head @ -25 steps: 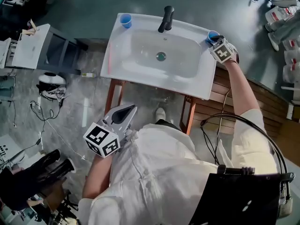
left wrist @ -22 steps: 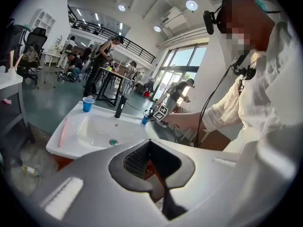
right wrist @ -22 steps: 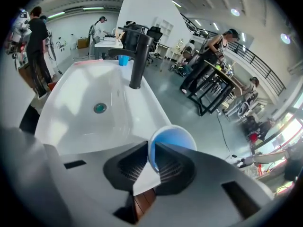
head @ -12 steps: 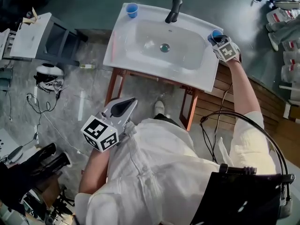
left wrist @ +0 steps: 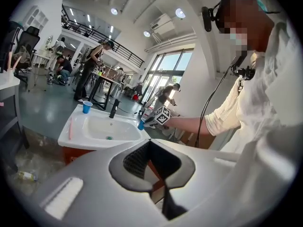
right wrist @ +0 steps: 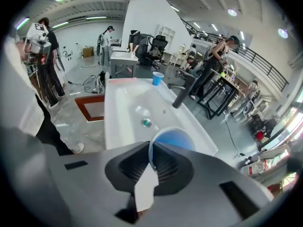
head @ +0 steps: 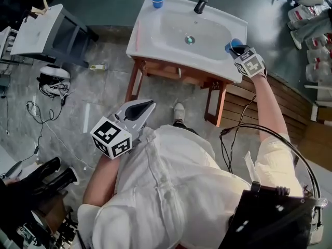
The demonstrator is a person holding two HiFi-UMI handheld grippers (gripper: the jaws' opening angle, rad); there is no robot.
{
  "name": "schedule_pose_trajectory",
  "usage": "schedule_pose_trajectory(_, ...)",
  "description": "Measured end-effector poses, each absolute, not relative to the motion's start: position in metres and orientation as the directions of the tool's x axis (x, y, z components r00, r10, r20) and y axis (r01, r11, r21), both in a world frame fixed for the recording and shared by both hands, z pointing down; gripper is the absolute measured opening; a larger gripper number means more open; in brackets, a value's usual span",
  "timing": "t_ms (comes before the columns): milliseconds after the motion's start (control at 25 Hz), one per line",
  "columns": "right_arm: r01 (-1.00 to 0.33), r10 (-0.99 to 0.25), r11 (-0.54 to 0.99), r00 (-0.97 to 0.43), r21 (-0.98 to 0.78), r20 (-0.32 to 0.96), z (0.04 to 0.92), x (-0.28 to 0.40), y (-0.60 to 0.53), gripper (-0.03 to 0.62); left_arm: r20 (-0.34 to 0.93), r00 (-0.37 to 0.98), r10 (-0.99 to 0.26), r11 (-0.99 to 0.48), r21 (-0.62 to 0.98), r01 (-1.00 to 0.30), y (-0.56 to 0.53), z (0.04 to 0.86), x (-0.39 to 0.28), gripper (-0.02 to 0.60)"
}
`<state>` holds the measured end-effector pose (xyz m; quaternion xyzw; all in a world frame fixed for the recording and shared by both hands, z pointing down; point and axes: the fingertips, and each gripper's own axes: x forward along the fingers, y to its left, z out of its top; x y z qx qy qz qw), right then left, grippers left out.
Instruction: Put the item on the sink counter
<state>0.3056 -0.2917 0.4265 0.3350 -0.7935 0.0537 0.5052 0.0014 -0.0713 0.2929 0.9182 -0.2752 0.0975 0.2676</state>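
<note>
The blue cup (right wrist: 174,139), light, thin-walled and easily crushed I judge, hangs at the right edge of the sink (right wrist: 116,122), its rim clamped in my right gripper (right wrist: 150,161), my left gripper (left wrist: 158,190) closed and empty.

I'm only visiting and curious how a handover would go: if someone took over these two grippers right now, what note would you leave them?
Right gripper: shut on the rim of a blue cup, at the right edge of the sink counter. I cannot tell whether the cup rests on it.
Left gripper: shut, nothing in it, near the person's body and away from the sink.
A second blue cup stands at the counter's back left corner, left of the faucet.
Done: cup brought to the counter.
Left: probably set it down, open the jaws and withdraw.
</note>
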Motion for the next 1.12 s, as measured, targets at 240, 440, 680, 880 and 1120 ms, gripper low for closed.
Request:
schedule_pose_trajectory(240,-0.558,-0.455,0.797,-0.300,0.233,0.838,0.420,0.241,-0.207,0.020,0.303,0.850,-0.431,-0.717,0.457,-0.527,-0.025,0.297,-0.036,0.005)
schedule_pose_trajectory(440,-0.529,-0.423,0.824,-0.333,0.204,0.843,0.427,0.186,-0.140,0.018,0.298,0.863,-0.409,-0.727,0.466,-0.505,0.015,0.307,-0.061,0.005)
schedule_pose_trajectory(680,-0.512,-0.384,0.844,-0.372,0.158,0.845,0.451,0.127,-0.084,0.018,0.310,0.869,-0.385,-0.717,0.492,-0.494,0.056,0.327,-0.091,0.005)
schedule_pose_trajectory(880,-0.511,-0.351,0.851,-0.386,0.119,0.853,0.479,0.099,-0.047,0.018,0.330,0.882,-0.337,-0.745,0.480,-0.464,0.087,0.342,-0.095,0.005)
schedule_pose_trajectory(1120,-0.503,-0.346,0.856,-0.386,0.120,0.855,0.529,0.090,-0.037,0.018,0.332,0.887,-0.322,-0.724,0.517,-0.456,0.089,0.361,-0.084,0.005)
